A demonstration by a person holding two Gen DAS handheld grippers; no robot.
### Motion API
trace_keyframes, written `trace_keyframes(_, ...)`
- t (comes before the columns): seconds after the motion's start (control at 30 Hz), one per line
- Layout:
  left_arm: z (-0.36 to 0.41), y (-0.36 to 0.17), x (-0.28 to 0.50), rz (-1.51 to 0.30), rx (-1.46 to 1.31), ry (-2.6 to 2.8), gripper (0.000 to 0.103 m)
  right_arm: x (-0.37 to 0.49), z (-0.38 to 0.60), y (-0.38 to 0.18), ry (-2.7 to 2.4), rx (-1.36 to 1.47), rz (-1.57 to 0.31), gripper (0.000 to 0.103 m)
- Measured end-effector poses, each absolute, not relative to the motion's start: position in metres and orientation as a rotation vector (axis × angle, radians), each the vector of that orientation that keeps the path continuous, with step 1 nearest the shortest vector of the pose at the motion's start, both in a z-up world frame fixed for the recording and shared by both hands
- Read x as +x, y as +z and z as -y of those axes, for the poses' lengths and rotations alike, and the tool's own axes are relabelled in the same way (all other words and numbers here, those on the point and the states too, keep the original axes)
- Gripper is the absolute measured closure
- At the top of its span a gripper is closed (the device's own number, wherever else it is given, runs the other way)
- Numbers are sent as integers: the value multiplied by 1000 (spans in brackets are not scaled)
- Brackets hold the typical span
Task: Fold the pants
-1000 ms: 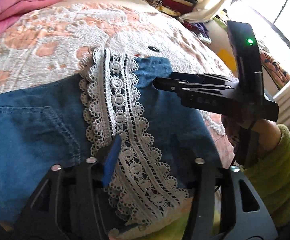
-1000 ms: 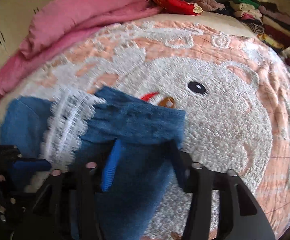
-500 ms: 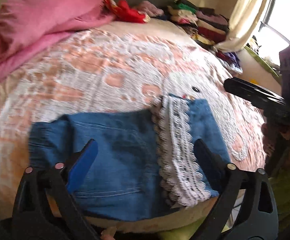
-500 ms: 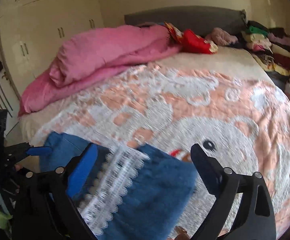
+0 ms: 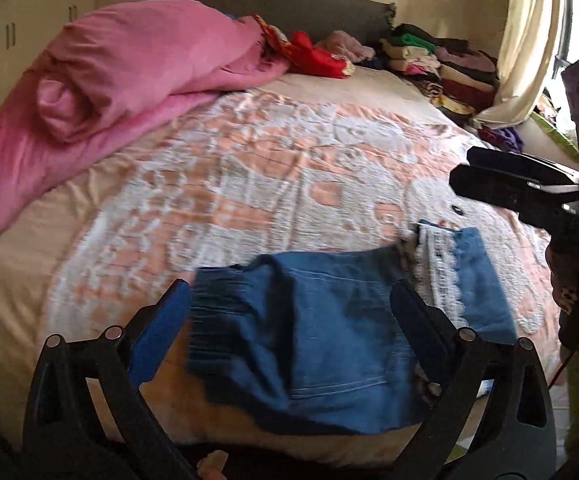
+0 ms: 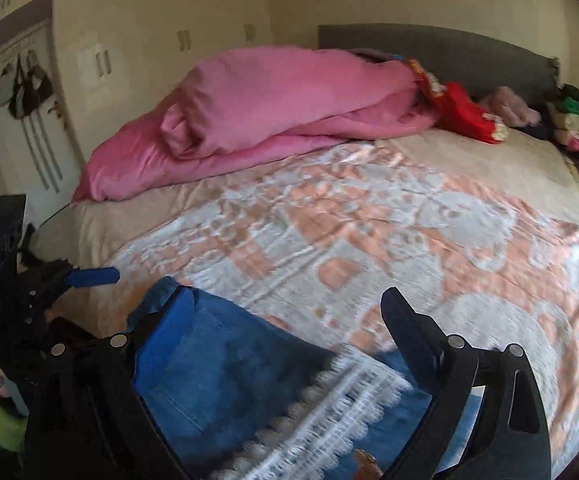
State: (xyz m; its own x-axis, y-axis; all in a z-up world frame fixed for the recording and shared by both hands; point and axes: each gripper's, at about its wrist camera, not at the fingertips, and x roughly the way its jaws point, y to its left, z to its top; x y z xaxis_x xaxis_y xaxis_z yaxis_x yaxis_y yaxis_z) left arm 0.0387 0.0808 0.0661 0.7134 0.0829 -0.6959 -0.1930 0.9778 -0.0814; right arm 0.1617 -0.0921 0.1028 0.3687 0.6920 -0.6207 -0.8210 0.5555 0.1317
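Left wrist view: fingers (image 5: 157,336) of the left gripper (image 5: 289,320) spread wide, nothing between them; one blue-padded, the other dark. Both hang above the folded blue denim pants (image 5: 329,320), not touching. Pants lie flat at the near edge of the bed (image 5: 29,280), toward its right side, on the peach and white patterned bedspread (image 5: 249,184). A white lace trim band (image 5: 441,276) runs across the pants near their right end. Right gripper (image 5: 465,176) enters from the right edge of frame, above the bedspread just beyond the pants; seen side-on, so whether its fingers are apart cannot be told here. Pink duvet (image 5: 121,80) bunched at the far left of the bed, red garment (image 5: 313,56) by the grey headboard (image 5: 289,4), stacked clothes (image 5: 441,64) at the far right corner, curtain (image 5: 525,40) beyond.

Right wrist view: right gripper (image 6: 289,320) fingers (image 6: 173,320) wide apart, gripping nothing, above the pants (image 6: 217,368) at the near edge of the bed (image 6: 129,212). Lace trim band (image 6: 329,412) blurred, crossing between the fingers. Left gripper (image 6: 89,276) at the left edge, one blue finger visible, off the pants. Pink duvet (image 6: 281,108) at the far side, wardrobe doors (image 6: 129,52) behind
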Motion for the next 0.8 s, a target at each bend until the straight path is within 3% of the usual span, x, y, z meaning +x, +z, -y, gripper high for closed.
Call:
trace_keyframes(0.27,-125,66,23,-757,-206,237,10,163,31,80,1063,-318,-758,9)
trace_keyframes(0.73,-154,-3,30,-994,-403,84,10,157,-57,32,1239,-465,-941,9)
trace_keyframes(0.8,-148,-16,34,-1032,-419,57,14,152,-66,27,1268,-499,-955,9)
